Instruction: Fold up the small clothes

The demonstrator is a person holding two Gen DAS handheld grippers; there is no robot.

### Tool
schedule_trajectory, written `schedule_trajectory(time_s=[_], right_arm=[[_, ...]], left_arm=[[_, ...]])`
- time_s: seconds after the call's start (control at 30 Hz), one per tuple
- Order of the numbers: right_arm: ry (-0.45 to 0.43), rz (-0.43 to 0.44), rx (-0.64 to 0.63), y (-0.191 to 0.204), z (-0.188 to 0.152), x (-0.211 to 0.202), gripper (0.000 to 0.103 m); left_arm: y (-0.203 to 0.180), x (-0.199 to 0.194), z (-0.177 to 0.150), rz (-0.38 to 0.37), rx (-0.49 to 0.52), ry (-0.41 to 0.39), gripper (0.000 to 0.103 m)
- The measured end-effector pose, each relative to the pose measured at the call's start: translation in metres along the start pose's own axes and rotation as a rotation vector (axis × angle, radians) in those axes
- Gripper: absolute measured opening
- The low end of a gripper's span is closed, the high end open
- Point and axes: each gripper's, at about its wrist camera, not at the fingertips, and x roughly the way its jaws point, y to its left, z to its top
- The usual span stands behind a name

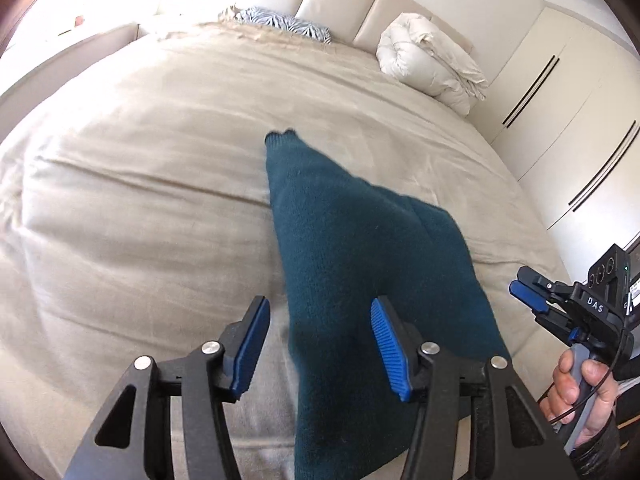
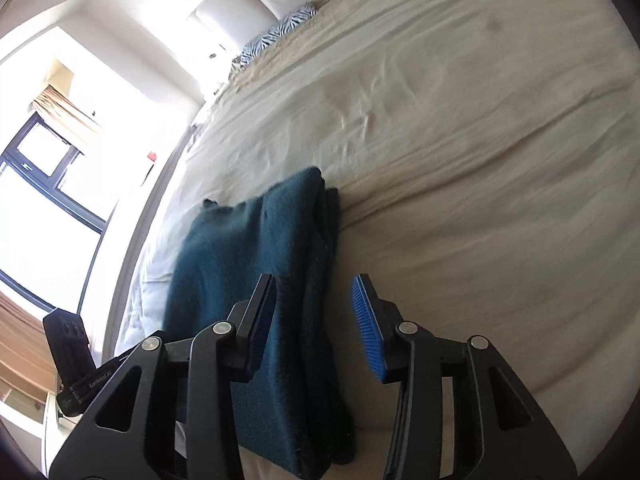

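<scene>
The teal knit garment point(image 1: 360, 264) lies on the beige bedspread point(image 1: 132, 208), folded into a long, layered strip. Its long axis runs straight away from both sets of fingers, toward the headboard point(image 1: 352, 4), with a ribbed cuff or hem at the far end.

The left gripper point(image 1: 320, 344) hangs over the near end with its jaws parted. The garment's left edge passes up between the 2 blue pads, and the right-hand pad point(image 1: 390, 350) sits over the cloth while the left-hand pad point(image 1: 250, 346) is over bare bedspread. Neither pad visibly presses the knit, so I read these fingers as released.

The right gripper point(image 2: 316, 324) is likewise spread and grips nothing. In its own view the stacked right edge of the garment point(image 2: 280, 280) runs up through the gap; the dark left-hand finger stands in front of the cloth, and the blue right-hand pad point(image 2: 370, 330) is clear of it, over bedspread.

Both grippers are at the near short end, 1 at each long edge, so neither is clearly nearer. My judgement: the next fold would carry this near end forward along the long axis toward the far cuff, so both sets of fingers would need to close on the near corners first.

Counts: 1 garment, 2 grippers, 1 hand point(image 1: 582, 396) visible on the right gripper's handle, 1 rolled white duvet point(image 1: 432, 60), 1 zebra-print pillow point(image 1: 288, 26).
</scene>
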Motion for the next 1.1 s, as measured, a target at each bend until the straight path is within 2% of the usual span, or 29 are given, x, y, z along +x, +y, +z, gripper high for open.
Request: schedule_trajectory(time_s=[0.17,0.37,0.43,0.57,0.7,0.87,0.97,1.1], right_arm=[[0.037,0.132,-0.046,0.032,0.002,0.007,0.04],[0.129,0.113,-0.032,0.031,-0.002,0.053,0.04],[0.155,0.076,-0.018,0.021,-0.003,0.069,0.039],[0.163,0.079,-0.002,0.0,-0.008,0.087,0.036],[0.142,0.118,0.004,-0.012,-0.013,0.095,0.035],[0.13,0.15,0.007,-0.018,-0.015,0.086,0.035],[0.112,0.119,-0.009,-0.014,-0.014,0.075,0.035],[0.056,-0.008,-0.078,-0.005,-0.012,0.048,0.04]], left_arm=[[-0.028,0.013,0.03,-0.011,0.102,-0.032,0.057],[-0.03,0.068,0.054,0.012,0.102,0.046,0.057],[-0.03,0.086,0.056,0.029,0.11,0.093,0.056],[-0.032,0.097,0.046,0.045,0.143,0.105,0.059],[-0.035,0.104,0.036,0.053,0.192,0.078,0.066],[-0.037,0.106,0.033,0.059,0.22,0.048,0.068],[-0.037,0.1,0.033,0.051,0.218,0.035,0.068],[-0.044,0.075,0.025,0.079,0.205,-0.013,0.071]])
